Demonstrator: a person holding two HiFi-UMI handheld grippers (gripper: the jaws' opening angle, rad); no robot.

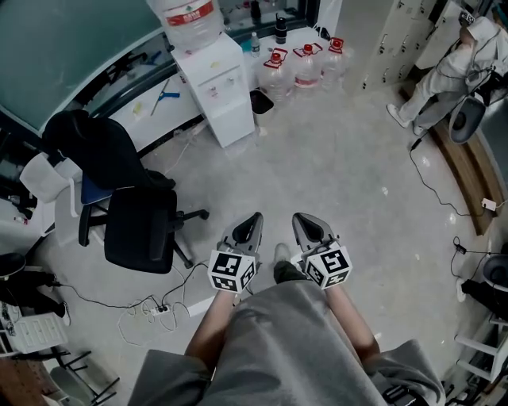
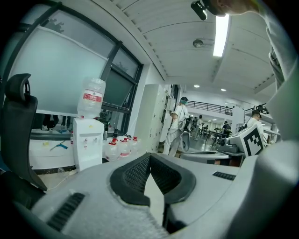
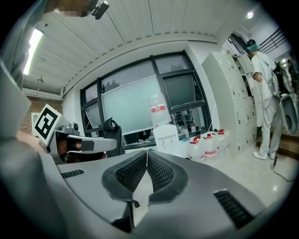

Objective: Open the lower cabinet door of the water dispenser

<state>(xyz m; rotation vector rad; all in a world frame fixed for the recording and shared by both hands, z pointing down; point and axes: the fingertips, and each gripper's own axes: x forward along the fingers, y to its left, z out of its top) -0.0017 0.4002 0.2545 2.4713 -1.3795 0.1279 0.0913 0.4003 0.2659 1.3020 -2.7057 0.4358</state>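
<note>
The water dispenser point(image 1: 216, 86) stands well ahead of both your jaws, across the open floor point(image 1: 333, 158) and off to their left in the head view. Its lower cabinet door point(image 1: 232, 119) looks flush with the white body (no gap that I can make out). A big bottle point(image 1: 187, 19) sits upside down on top of it. From your left gripper view the dispenser point(image 2: 88, 142) is far beyond the jaw tips and to their left. From your right gripper view it point(image 3: 167, 137) is just above the tips and a little to their right, still far off.

Your left gripper point(image 1: 255, 216) has its jaws together, the tips meeting with nothing held. Your right gripper point(image 1: 301, 219) is the same, jaws closed on themselves. You hold the two side by side near your lap, both pointing forward.

Past the dispenser and straight ahead of the jaws, a cluster of red-capped jugs point(image 1: 300, 67) stands on the floor. Behind the dispenser runs a white bench point(image 1: 143, 111). Left of your left jaws is a black office chair point(image 1: 140, 226), with a power strip point(image 1: 159, 309) and its cables close by. Far ahead and right of your right jaws, a person point(image 1: 446, 73) in white stands near the lockers.
</note>
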